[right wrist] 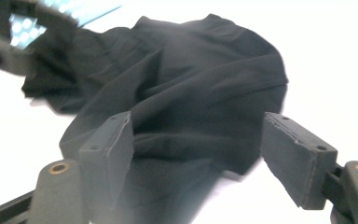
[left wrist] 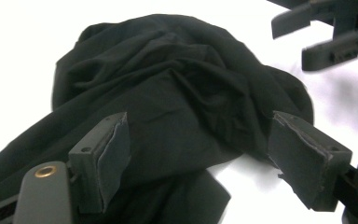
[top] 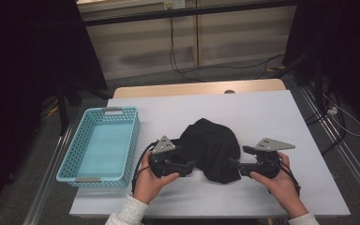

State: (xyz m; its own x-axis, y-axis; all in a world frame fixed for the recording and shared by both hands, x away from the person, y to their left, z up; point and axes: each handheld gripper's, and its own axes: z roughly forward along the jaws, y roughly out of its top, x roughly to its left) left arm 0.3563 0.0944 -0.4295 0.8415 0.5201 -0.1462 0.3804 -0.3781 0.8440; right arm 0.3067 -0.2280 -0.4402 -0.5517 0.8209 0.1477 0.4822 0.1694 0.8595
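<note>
Two grippers flank a crumpled black cloth (top: 211,149) that lies near the middle of the table (top: 281,112). Nearest the person, the left gripper (top: 193,164) points at the cloth's left edge and the right gripper (top: 232,162) at its right edge. In each gripper view the jaws stand wide apart with cloth lying between them, the pads (left wrist: 114,156) not pressing on it, so nothing is held.

The step in hand looks like taking a fresh grip on the cloth. To do it well, each gripper should probably slide low along the tabletop until a single fold or hem sits deep between its pads (right wrist: 289,149), not a thick bunch, and both should close before either lifts.

Left of the cloth, well apart from it, stands an empty turquoise basket (top: 126,150), a likely place to put it.
</note>
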